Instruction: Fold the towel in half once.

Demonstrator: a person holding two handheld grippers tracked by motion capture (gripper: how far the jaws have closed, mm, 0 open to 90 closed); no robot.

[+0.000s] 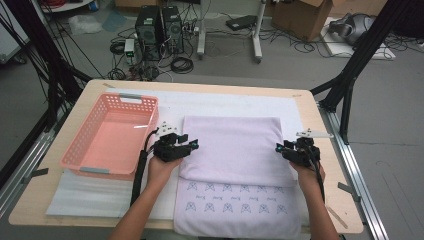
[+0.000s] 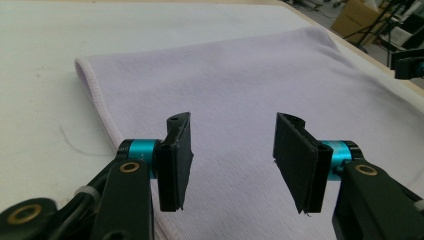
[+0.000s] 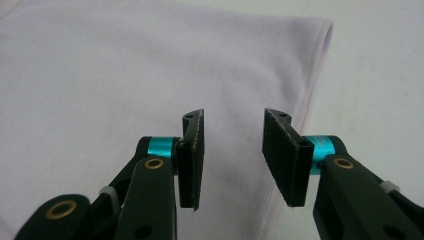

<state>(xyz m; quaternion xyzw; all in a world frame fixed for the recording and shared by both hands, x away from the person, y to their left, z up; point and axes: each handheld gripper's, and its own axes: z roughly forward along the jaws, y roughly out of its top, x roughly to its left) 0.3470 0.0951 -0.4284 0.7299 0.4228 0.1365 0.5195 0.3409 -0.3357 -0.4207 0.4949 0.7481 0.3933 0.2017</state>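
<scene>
Mid-frame, my left claw and right claw gape empty over the folded towel. A careless graze could rumple that fold.

My bench is a pale wooden top with rounded corners. A white sheet covers most of it. On that sheet lie a pink slotted basket at my left and a lilac towel in the middle, folded over itself, its patterned lower layer reaching the near edge. A strip of clear foam lies under the basket's near end.
</scene>
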